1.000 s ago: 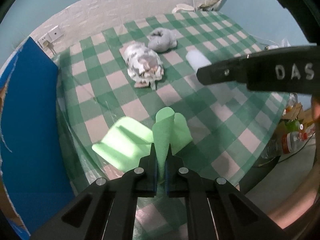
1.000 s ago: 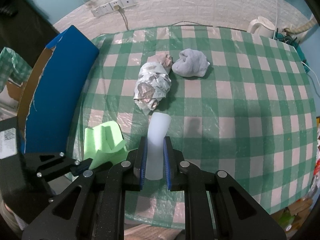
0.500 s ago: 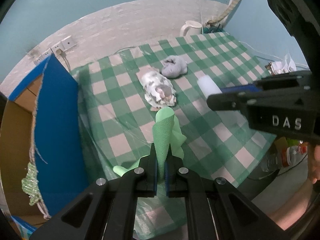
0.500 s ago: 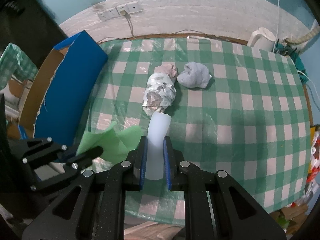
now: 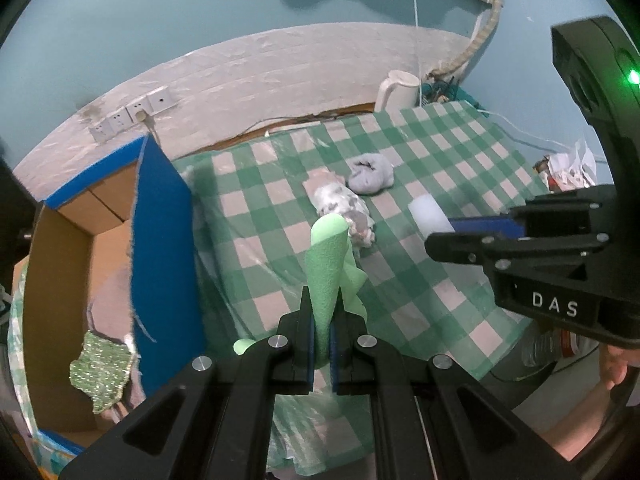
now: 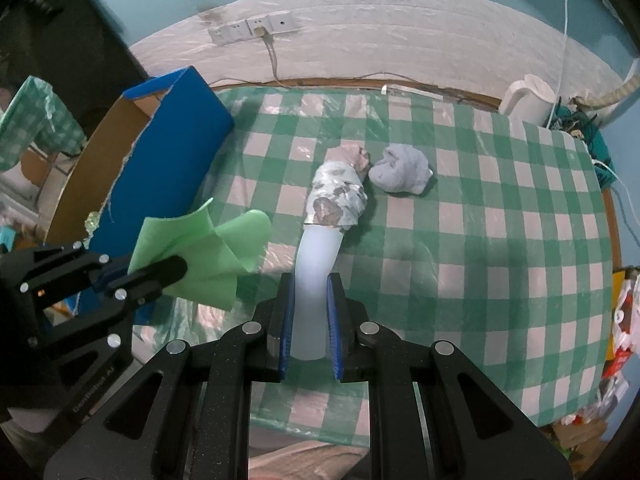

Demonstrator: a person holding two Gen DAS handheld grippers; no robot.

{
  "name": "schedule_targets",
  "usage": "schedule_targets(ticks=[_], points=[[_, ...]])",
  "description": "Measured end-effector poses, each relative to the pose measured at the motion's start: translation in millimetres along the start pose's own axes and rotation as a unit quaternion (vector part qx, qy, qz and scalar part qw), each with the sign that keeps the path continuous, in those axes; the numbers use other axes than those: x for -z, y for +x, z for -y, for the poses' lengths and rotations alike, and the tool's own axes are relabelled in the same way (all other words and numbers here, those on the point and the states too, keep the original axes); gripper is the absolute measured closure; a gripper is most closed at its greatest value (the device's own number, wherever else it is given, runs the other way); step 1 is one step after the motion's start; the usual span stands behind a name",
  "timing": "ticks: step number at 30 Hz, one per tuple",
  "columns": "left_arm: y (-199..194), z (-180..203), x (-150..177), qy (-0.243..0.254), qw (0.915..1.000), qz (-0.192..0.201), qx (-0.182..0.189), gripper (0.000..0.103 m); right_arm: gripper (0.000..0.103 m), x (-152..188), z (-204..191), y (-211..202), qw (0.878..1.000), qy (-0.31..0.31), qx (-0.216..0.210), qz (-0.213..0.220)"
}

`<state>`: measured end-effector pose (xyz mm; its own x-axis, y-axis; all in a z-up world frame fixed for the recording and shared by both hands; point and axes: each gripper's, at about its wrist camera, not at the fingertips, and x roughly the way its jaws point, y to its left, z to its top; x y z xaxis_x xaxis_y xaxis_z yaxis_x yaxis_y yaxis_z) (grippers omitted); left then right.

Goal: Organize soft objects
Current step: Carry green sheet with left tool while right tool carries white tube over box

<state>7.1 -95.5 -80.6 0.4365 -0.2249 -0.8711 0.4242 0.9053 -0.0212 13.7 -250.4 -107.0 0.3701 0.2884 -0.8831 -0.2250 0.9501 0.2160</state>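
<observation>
Now we have lifted both pieces off the tabletop (image 6: 460, 240): left tool (image 5: 322, 320) clamped on the green foam sheet (image 5: 326, 264), right tool (image 6: 310, 320) on the white foam (image 6: 316, 264), the blue box (image 5: 160, 240) left of both.

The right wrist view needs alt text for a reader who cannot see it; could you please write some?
The right gripper is shut on a white foam piece above a green checked tablecloth. At left, the left gripper holds a green foam sheet beside a blue cardboard box. A patterned cloth bundle and a grey one lie mid-table.
</observation>
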Motion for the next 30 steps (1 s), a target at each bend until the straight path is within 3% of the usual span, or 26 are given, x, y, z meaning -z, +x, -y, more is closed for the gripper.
schedule_targets(ticks=[12, 30], points=[[-29, -32, -6, -0.03, 0.9989, 0.029, -0.02, 0.098, 0.089, -16, -31, -11, 1.0, -0.025, -0.009, 0.013], [-65, -106, 8, -0.094, 0.9922, 0.055, -0.061, 0.098, 0.089, -44, -112, -8, 0.996, -0.089, -0.027, 0.014]])
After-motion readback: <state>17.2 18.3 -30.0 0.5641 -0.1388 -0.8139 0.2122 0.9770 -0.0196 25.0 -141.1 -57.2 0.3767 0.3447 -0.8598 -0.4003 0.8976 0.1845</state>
